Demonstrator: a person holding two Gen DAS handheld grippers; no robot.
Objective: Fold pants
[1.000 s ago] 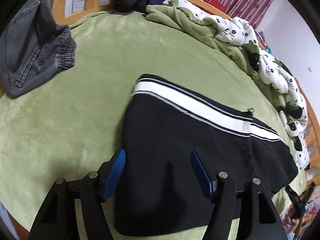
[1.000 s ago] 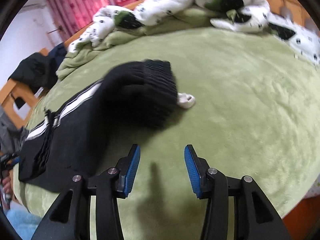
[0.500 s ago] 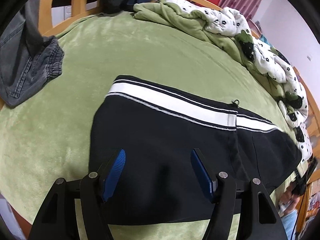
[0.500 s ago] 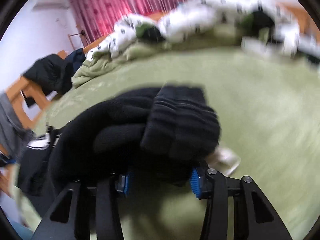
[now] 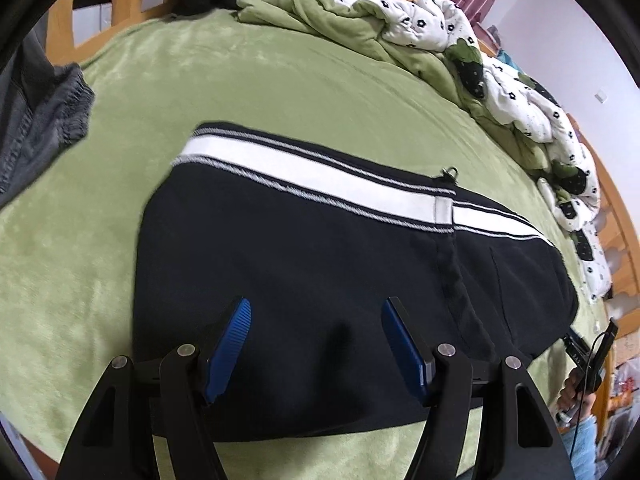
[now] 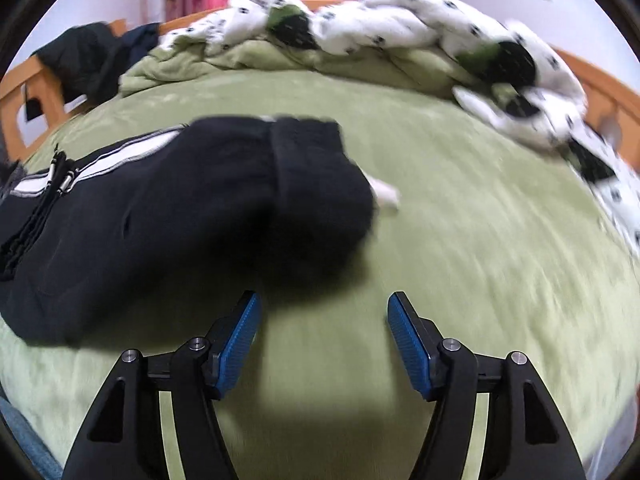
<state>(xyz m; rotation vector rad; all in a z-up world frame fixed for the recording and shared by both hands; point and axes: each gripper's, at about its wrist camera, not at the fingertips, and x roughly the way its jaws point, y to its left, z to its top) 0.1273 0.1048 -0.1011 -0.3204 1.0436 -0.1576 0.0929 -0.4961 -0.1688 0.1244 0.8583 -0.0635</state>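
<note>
The black track pants [image 5: 320, 272] lay on the green bedspread [image 5: 240, 80], long axis running left to right. The left gripper [image 5: 316, 340] hovered over them, jaws wide, empty. The right gripper [image 6: 324, 332], jaws opening and empty, stood just near of the cuff end [image 6: 316, 184].

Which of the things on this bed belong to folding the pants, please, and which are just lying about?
For the job: black pants, left gripper, right gripper.

Lying about: grey jeans, spotted quilt, dark clothes on the bed frame.

Matt black cloth pants [image 5: 320, 264]; fuzzy green blanket [image 5: 280, 92].
</note>
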